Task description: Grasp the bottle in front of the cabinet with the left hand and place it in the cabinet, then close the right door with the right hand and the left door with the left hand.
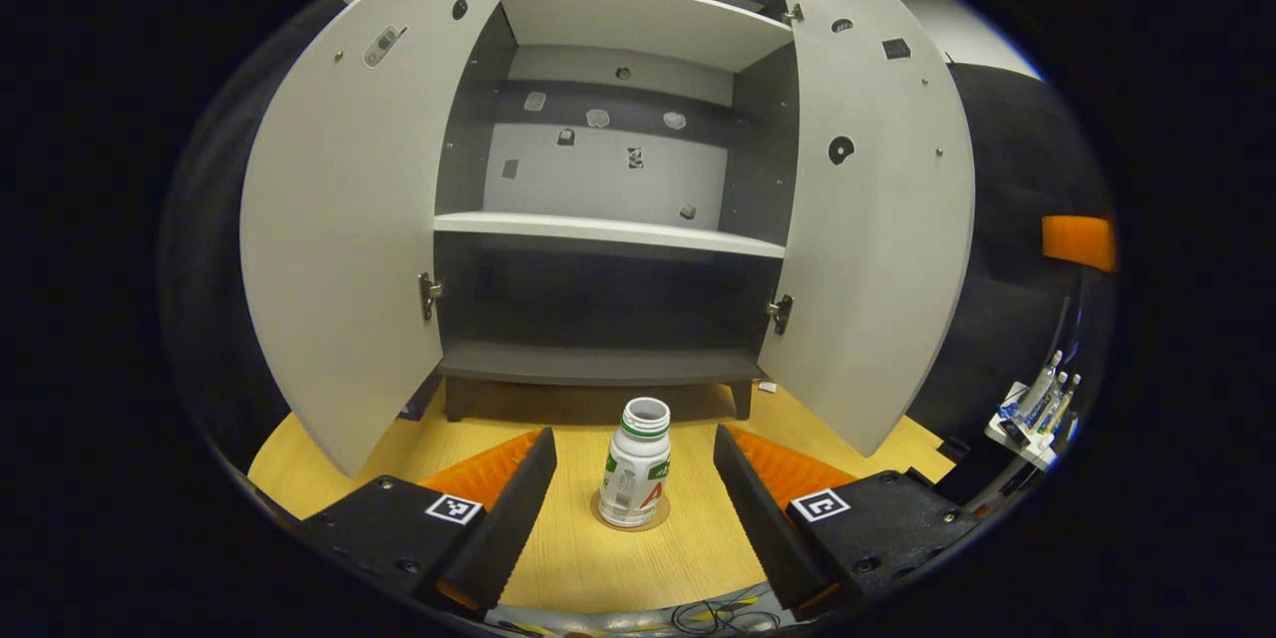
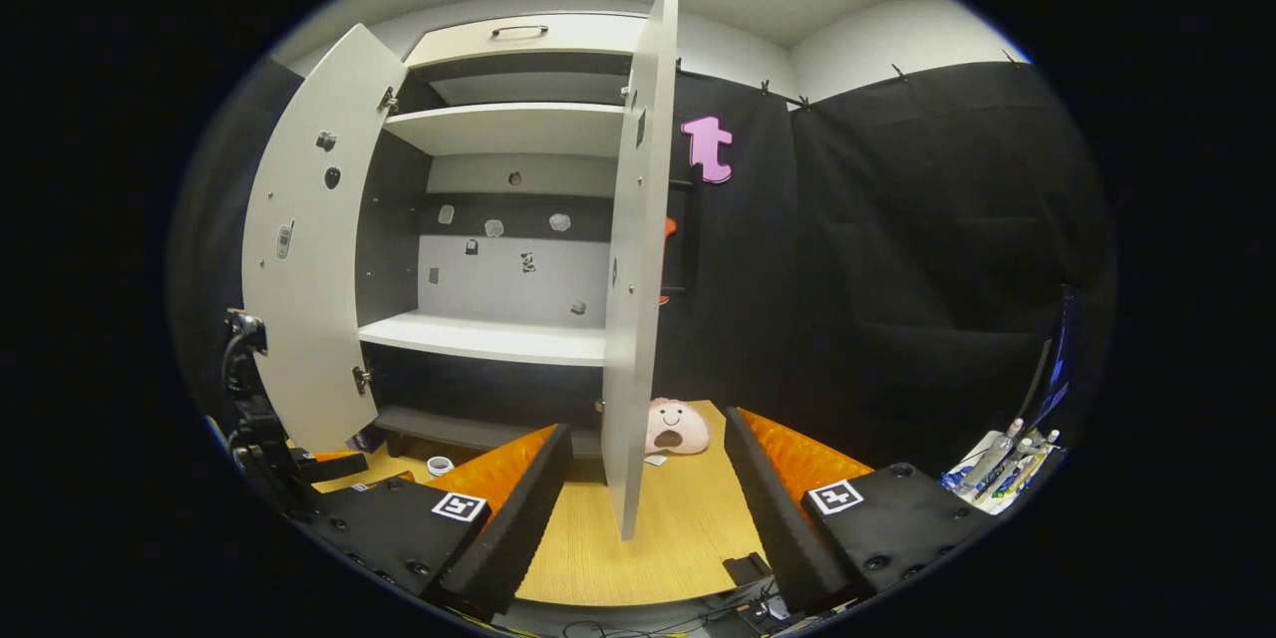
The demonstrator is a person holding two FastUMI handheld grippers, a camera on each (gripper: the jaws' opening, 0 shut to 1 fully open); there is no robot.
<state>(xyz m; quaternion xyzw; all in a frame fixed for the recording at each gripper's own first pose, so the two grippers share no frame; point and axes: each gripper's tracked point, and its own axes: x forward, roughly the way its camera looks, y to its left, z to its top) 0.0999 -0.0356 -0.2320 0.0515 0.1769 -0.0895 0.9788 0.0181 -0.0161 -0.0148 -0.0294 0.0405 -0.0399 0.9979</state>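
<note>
A small white bottle (image 1: 635,465) with a green-banded neck and no cap stands upright on the wooden table in front of the cabinet (image 1: 608,229). My left gripper (image 1: 633,503) is open, with the bottle between its fingers but not touched. Both cabinet doors hang open: the left door (image 1: 344,219) and the right door (image 1: 872,209). In the right gripper view my right gripper (image 2: 643,508) is open and holds nothing, and the right door's edge (image 2: 633,299) is straight ahead of it. The bottle's rim (image 2: 439,466) peeks out at the lower left, beside the left gripper (image 2: 329,467).
A pink plush toy (image 2: 676,427) lies on the table beyond the right door. A tray of tubes and pens (image 1: 1037,409) sits at the right edge. The cabinet's shelves (image 1: 608,231) are bare. Cables (image 1: 723,613) lie at the table's near edge.
</note>
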